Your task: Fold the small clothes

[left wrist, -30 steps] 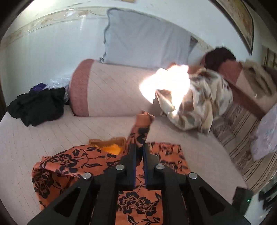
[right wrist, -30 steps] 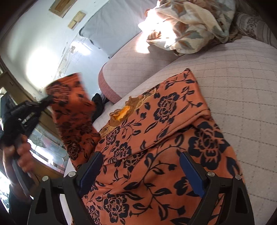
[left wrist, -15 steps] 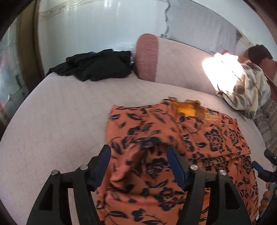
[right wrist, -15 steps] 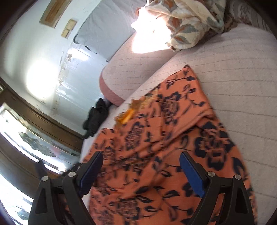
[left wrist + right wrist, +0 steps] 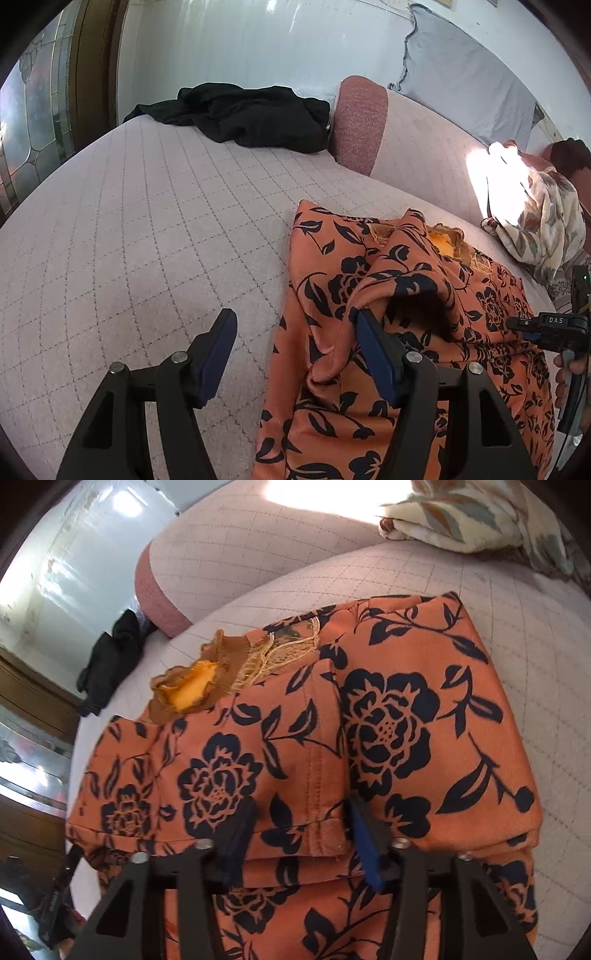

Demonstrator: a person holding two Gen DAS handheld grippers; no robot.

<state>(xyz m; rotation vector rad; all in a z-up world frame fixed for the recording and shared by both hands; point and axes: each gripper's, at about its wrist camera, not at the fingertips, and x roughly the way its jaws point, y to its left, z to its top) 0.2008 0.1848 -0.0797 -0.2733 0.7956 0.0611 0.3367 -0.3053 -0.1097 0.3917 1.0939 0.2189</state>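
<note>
Right wrist view shows the right gripper (image 5: 301, 834) closing on a folded edge of the orange flowered garment (image 5: 369, 720), cloth bunched between its fingers though the pads are not yet plainly pressing; a second ago those jaws stood wide over the cloth. The left gripper (image 5: 295, 347) is spread and empty — earlier it was pinched on a lifted sleeve, which now lies dropped across the garment on the bed (image 5: 129, 240); one fold looks done, the next begins. A black heap (image 5: 240, 114) lies well apart by the bolster (image 5: 360, 125).
</note>
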